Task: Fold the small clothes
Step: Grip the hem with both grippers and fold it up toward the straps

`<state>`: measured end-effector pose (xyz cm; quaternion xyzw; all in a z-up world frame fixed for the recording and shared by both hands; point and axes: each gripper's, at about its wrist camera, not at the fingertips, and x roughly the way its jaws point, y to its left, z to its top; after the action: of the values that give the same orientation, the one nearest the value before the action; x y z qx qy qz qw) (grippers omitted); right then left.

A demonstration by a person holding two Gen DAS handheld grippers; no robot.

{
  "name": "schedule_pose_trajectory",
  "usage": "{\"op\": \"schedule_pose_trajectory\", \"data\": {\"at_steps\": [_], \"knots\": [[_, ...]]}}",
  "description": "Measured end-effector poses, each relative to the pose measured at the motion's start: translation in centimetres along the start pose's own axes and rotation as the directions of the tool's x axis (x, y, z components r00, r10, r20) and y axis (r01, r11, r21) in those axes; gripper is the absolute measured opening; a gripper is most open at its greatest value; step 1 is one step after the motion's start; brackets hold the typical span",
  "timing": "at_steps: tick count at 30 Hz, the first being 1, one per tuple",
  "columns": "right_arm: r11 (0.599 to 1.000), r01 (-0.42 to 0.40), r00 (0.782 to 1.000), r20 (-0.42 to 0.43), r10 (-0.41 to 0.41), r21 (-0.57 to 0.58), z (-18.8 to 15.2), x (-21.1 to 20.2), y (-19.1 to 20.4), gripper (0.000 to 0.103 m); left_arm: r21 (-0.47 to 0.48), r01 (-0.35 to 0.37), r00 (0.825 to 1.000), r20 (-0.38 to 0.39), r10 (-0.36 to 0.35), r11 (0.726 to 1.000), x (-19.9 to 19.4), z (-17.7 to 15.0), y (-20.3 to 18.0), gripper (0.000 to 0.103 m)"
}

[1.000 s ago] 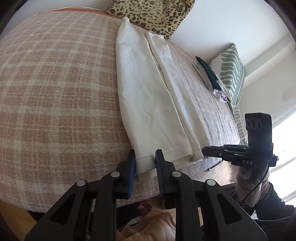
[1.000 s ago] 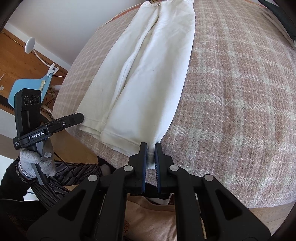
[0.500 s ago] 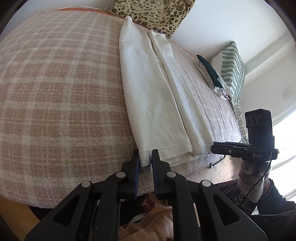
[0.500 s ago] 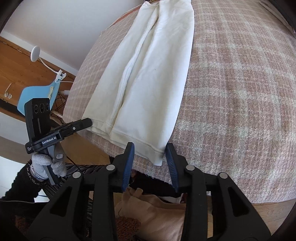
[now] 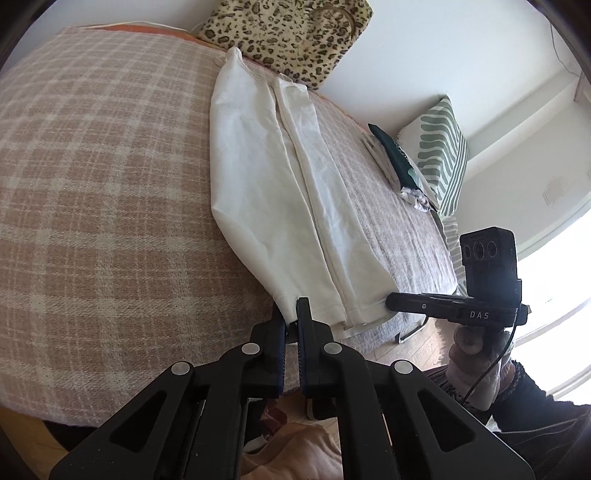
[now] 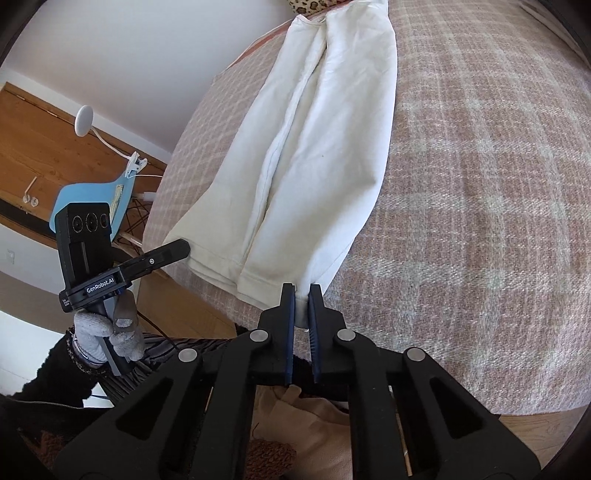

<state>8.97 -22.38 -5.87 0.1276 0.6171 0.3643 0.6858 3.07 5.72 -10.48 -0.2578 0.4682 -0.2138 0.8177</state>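
Note:
White trousers (image 5: 280, 192) lie folded lengthwise on the plaid bed cover (image 5: 92, 184), legs pointing at the near bed edge. My left gripper (image 5: 290, 314) is shut on the left corner of the leg hems. My right gripper (image 6: 302, 295) is shut on the right corner of the same hems; the trousers also show in the right wrist view (image 6: 317, 147). Each gripper shows in the other's view: the right one (image 5: 391, 300) at the hem's right corner, the left one (image 6: 184, 248) at its left corner.
A leopard-print bag (image 5: 288, 33) stands at the far end of the bed. A green striped pillow (image 5: 439, 151) and dark clothes (image 5: 395, 158) lie at the right. A blue chair (image 6: 88, 192) stands on the wooden floor beside the bed.
My right gripper opened half a second ago and has shut again on the hem corner. My left gripper has closed on the other corner. The hem end has lifted slightly.

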Motion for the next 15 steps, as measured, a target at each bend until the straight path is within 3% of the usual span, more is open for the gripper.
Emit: {"op": "schedule_pose_trajectory", "data": {"at_steps": [7, 15], "knots": [[0.994, -0.080, 0.995, 0.061, 0.076, 0.069, 2.1, -2.3, -1.3, 0.008, -0.031, 0.038, 0.998, 0.048, -0.037, 0.999, -0.3, 2.4, -0.1, 0.004], [0.988, -0.087, 0.990, 0.121, 0.072, 0.125, 6.2, -3.8, -2.7, 0.008, -0.058, 0.010, 0.996, 0.085, -0.005, 0.998, 0.9, 6.9, 0.5, 0.004]]}}
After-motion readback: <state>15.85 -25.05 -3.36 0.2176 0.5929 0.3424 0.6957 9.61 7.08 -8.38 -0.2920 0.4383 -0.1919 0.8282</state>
